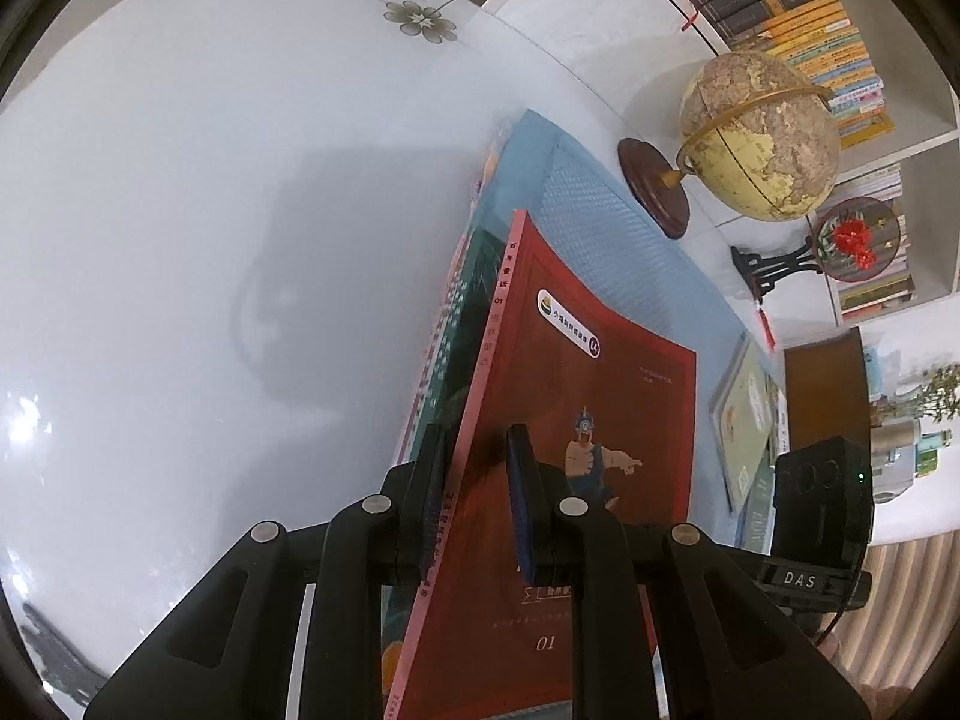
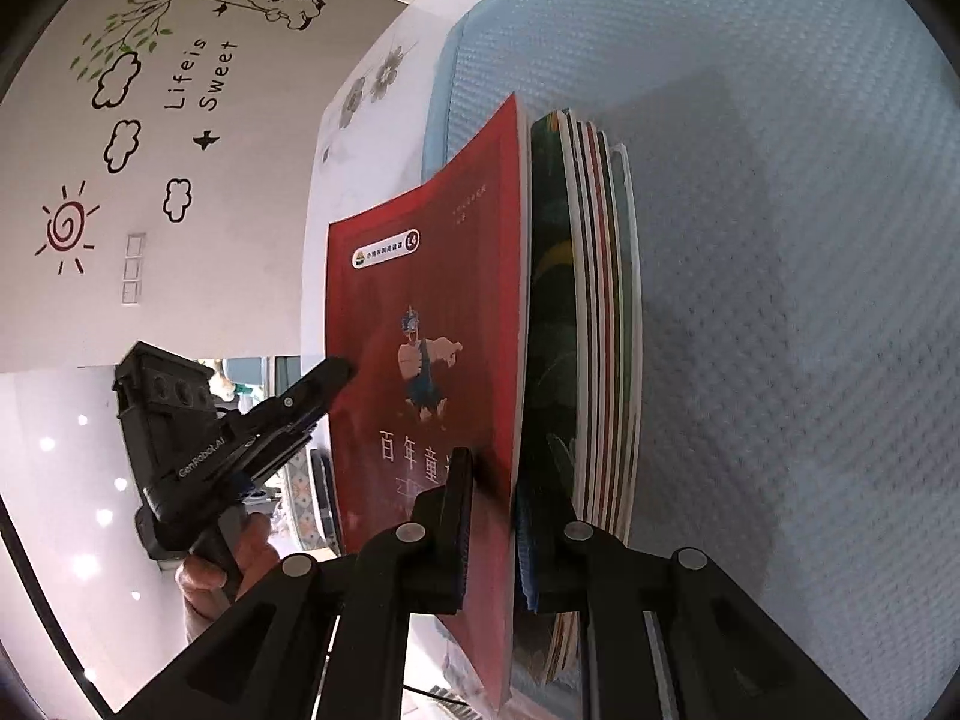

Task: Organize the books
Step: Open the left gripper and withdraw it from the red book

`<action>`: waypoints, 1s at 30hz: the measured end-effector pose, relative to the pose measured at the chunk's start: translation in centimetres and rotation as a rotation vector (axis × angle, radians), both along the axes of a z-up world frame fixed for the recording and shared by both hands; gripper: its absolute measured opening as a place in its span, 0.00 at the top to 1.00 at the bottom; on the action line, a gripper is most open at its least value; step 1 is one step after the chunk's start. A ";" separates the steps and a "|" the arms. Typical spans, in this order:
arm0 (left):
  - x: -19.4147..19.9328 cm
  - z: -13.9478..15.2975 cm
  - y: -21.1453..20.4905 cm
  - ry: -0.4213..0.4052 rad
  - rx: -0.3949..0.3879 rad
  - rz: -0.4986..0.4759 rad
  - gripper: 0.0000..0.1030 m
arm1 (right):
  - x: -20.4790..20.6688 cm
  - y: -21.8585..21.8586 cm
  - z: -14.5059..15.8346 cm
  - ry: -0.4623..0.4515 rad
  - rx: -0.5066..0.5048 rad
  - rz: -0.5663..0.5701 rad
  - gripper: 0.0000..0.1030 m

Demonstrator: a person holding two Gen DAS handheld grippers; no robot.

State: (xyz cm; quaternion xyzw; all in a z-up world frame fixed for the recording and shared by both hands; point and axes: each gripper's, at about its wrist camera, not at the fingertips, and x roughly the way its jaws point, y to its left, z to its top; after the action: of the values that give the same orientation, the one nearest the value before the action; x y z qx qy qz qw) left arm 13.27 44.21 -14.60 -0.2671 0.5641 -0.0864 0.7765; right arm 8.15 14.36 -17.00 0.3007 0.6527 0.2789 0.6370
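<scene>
Held a thin red book [image 1: 576, 408] from two sides, above a stack of books [image 2: 594, 312] on a blue mat [image 2: 780, 240]. Left gripper [image 1: 477, 450]: jaws narrow, clamped over the spine edge near its lower end, one pad on the cover, the other behind the spine. Right gripper [image 2: 495, 480]: jaws narrow too, pinched on the opposite long edge, near the bottom of the cover (white title characters partly hidden by the near finger). Cover bowed slightly between the two grips. Lay just over the stack, whether touching it could not be told. Mat spread on a white bench [image 1: 180, 210]. Farther right on the bench, a globe [image 1: 762, 138] on a wooden base, with a bookshelf [image 1: 840, 42] behind. Seen from the right wrist: a hand [image 2: 240, 564] around the left gripper's handle.
</scene>
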 end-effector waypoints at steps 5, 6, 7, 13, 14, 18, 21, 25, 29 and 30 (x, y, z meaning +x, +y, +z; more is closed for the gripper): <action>0.1 0.2 0.0 0.021 0.057 -0.001 0.83 | -0.1 -0.4 -0.1 0.012 -0.002 -0.007 0.86; 0.0 0.2 0.0 0.024 0.079 -0.001 0.82 | -0.2 -0.3 0.0 0.013 -0.005 -0.006 0.85; -0.1 0.2 -0.1 0.028 0.098 -0.005 0.82 | -0.4 -0.5 0.0 0.012 -0.008 -0.009 0.85; 0.0 -0.1 -0.4 0.049 0.133 -0.012 0.81 | -0.5 -0.5 0.3 0.022 -0.018 -0.025 0.85; 0.1 -0.1 -0.5 0.054 0.137 -0.015 0.81 | -0.5 -0.6 0.3 0.027 -0.026 -0.026 0.85; -0.3 0.6 -0.7 0.057 0.207 0.002 0.81 | -0.5 -1.4 0.8 0.036 -0.050 -0.065 0.75; -0.4 1.4 -1.0 0.053 0.262 0.000 0.81 | -0.6 -3.1 1.9 0.018 -0.081 -0.106 0.66; 0.1 4.2 -3.3 -0.007 0.330 -0.045 0.81 | -0.9 -6.4 2.9 -0.007 -0.093 -0.154 0.59; 1.4 7.6 -8.5 -0.096 0.347 -0.141 0.75 | -1.5 -11.3 3.8 -0.026 -0.106 -0.230 0.58; 1.9 8.4 -10.6 -0.121 0.343 -0.181 0.74 | -1.6 -12.7 4.0 -0.026 -0.106 -0.255 0.57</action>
State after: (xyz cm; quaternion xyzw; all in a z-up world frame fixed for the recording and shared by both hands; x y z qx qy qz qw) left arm 15.12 33.65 -6.22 -0.0734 0.5446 -0.0740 0.8322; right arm 6.53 1.69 -13.03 0.3433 0.6148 0.1646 0.6907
